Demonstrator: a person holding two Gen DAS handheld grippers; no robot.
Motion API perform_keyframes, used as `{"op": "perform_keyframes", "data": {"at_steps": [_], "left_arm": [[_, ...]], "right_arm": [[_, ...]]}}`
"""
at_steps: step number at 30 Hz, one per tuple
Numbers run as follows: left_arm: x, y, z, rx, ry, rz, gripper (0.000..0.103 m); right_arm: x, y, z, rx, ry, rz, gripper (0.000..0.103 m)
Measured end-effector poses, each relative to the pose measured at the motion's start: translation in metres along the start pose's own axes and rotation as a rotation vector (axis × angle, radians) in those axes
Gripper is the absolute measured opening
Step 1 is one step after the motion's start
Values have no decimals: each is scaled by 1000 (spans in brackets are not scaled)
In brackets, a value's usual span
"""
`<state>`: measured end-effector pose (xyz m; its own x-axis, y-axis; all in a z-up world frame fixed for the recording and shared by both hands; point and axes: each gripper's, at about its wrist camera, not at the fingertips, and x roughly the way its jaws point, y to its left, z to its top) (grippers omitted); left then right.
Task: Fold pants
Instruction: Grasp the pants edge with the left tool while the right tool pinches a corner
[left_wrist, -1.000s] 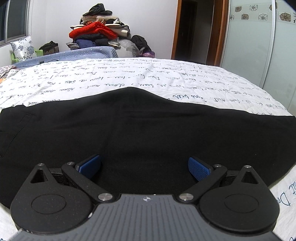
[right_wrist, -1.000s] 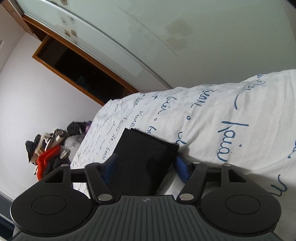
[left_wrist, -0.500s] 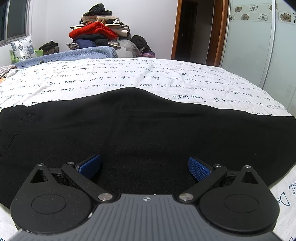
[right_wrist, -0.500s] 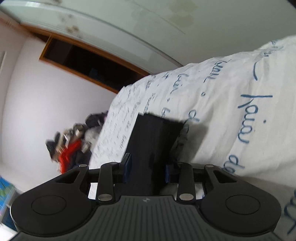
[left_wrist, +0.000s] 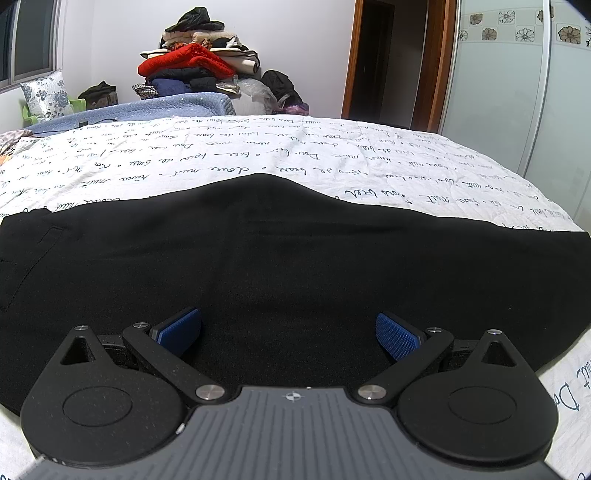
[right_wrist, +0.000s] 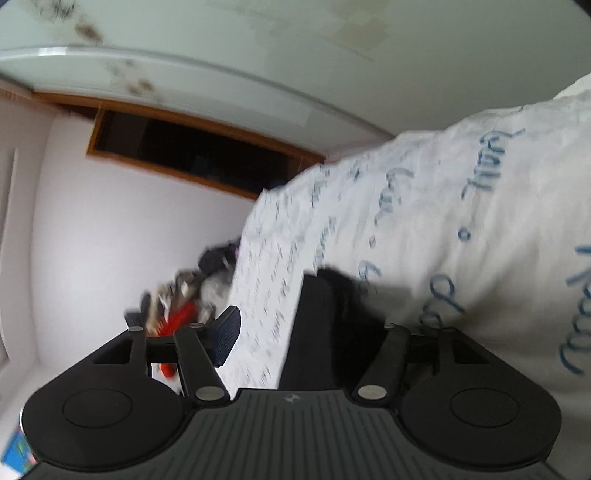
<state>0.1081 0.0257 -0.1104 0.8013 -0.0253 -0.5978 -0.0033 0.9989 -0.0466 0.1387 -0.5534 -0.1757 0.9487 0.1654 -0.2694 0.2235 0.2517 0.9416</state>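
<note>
Left wrist view: black pants (left_wrist: 295, 266) lie flat across the bed (left_wrist: 258, 155), long axis left to right, left gripper (left_wrist: 288, 332) hanging spread wide over them, gripping nothing. Right wrist view's blurry, but the right gripper (right_wrist: 310, 332), narrower half a second ago, is opening around the leg end, so I'd guess it's letting go.

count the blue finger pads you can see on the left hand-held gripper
2. One blue pad lies at lower left and the other at lower right, both over the black pants, set wide apart.
</note>
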Motion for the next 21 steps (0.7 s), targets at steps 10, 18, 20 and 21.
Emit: {"op": "perform_keyframes", "data": {"at_steps": [10, 18, 20, 21], "left_arm": [[-9, -10, 23, -29, 40, -40, 93], [-7, -108, 109, -20, -9, -430, 100], [17, -137, 122, -82, 123, -590, 100], [30, -151, 128, -108, 200, -679, 100]], "right_arm": [[1, 22, -29, -369, -51, -102, 5], [-19, 78, -77, -829, -94, -114, 5], [-25, 90, -92, -925, -81, -99, 5], [-29, 96, -100, -985, -69, -84, 5]]}}
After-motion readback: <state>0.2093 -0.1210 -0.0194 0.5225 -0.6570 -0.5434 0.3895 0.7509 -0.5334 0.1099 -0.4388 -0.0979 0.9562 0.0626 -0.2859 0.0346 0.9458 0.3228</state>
